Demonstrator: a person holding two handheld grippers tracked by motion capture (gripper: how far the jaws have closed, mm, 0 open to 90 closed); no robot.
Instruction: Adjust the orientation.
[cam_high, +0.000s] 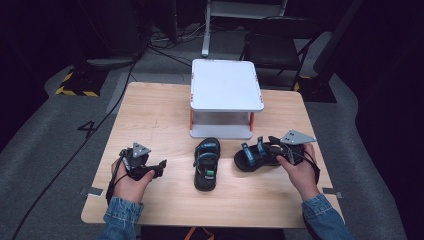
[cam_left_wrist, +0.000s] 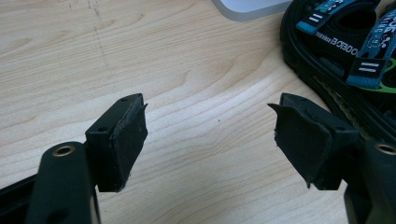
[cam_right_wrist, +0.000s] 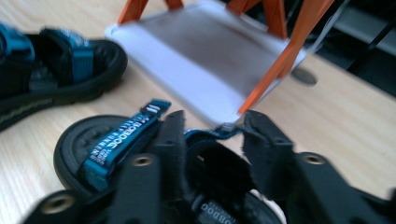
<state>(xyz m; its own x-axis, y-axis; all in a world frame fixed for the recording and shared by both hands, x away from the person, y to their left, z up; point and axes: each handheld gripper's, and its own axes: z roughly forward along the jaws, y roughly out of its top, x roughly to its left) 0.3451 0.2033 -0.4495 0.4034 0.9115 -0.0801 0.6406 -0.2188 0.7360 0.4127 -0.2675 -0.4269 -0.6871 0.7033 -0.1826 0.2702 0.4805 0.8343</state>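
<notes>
- The right sandal (cam_high: 254, 156) lies on the wooden surface (cam_high: 160, 115), just in front of the white two-tier stand (cam_high: 225, 85). Its long axis runs across the surface, heel end toward the right hand-held gripper (cam_high: 274, 145), toe end toward the middle.
- The right hand-held gripper has its jaws partly apart, one on each side of the sandal's heel strap. The right gripper view is blurred, so whether the pads still press the strap is hard to say; they seem to stand clear of it.
- The second sandal (cam_high: 207, 163) lies just beside the first, on its left. Its long axis runs front to back, one end pointing at the stand.
- The left hand-held gripper (cam_high: 161, 165) hovers low over bare wood to the left of that second sandal, jaws wide apart with nothing between them.
- The stand's top shelf and lower shelf both hold nothing.
</notes>
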